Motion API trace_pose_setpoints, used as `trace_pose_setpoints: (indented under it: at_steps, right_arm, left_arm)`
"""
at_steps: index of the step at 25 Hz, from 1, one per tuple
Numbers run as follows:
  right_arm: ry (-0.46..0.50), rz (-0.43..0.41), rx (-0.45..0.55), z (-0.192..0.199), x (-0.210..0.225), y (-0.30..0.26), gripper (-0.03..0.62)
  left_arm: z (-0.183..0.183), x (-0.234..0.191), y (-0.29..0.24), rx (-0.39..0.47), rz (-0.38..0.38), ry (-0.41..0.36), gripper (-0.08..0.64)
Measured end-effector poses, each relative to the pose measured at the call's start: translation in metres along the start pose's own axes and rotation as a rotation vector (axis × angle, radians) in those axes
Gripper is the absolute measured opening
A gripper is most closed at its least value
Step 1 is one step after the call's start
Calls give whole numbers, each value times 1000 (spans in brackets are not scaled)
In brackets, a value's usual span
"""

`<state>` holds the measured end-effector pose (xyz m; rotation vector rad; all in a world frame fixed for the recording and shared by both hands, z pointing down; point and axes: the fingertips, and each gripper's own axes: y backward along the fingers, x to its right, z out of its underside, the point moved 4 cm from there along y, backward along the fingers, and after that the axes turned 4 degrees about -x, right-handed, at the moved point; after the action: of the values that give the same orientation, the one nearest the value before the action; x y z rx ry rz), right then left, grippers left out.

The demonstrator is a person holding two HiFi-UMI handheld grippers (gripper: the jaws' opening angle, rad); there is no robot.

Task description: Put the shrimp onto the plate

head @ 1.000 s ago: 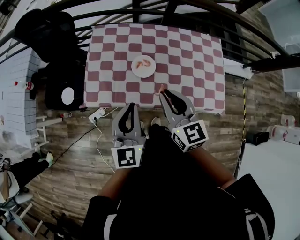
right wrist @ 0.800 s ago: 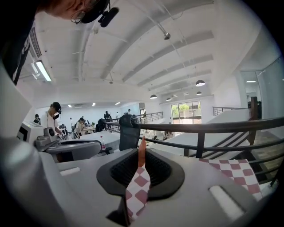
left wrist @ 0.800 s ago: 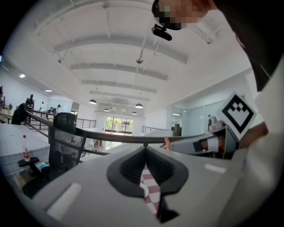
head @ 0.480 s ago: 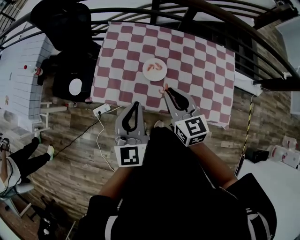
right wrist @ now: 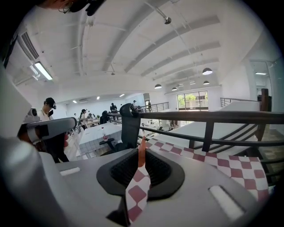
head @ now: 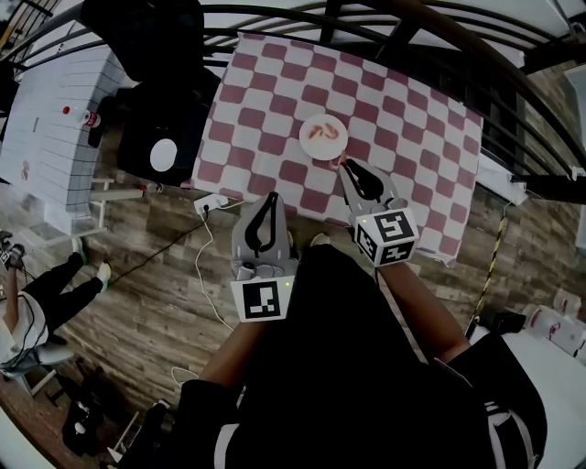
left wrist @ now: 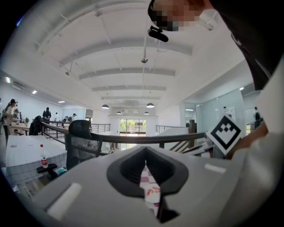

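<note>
A white plate [head: 323,134] with two orange shrimp [head: 320,131] stands on the red-and-white checked table [head: 385,119]. My right gripper [head: 344,166] hovers just short of the plate's near rim, shut on a third shrimp [right wrist: 142,151], which stands upright between its jaws in the right gripper view. My left gripper [head: 271,198] is held over the table's near edge, lower left of the plate. It is shut with nothing in it. Through its narrow slit the left gripper view shows a strip of the checked cloth [left wrist: 149,185].
A dark railing [head: 385,20] runs behind the table. A black office chair [head: 151,64] stands at the table's left, beside a white tiled counter [head: 46,119]. A white power strip [head: 211,203] and its cable lie on the wooden floor. A person's legs [head: 55,298] show far left.
I have stepped closer to the table. My right gripper has carried the shrimp up to the plate's near rim. The left gripper has kept its place, shut.
</note>
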<state>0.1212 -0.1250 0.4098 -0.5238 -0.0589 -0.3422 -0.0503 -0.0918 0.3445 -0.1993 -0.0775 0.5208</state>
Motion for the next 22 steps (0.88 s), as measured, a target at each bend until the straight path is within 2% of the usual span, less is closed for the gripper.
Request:
trace_pose_setpoints:
  at_steps: [4, 7, 13, 19, 22]
  right_arm:
    - [-8, 3, -23, 2, 6, -15, 49]
    - [12, 5, -47, 9, 11, -27, 51]
    - [16, -11, -105, 21, 17, -46, 51]
    - [48, -11, -139, 38, 23, -60, 51]
    - [65, -10, -166, 48, 26, -70, 51]
  left_arm:
    - [7, -6, -7, -26, -12, 30, 9]
    - [7, -10, -15, 1, -23, 67, 9]
    - [9, -3, -26, 15, -15, 48, 9]
    - [14, 1, -31, 16, -23, 77, 9]
    - [12, 8, -33, 44, 11, 75, 9]
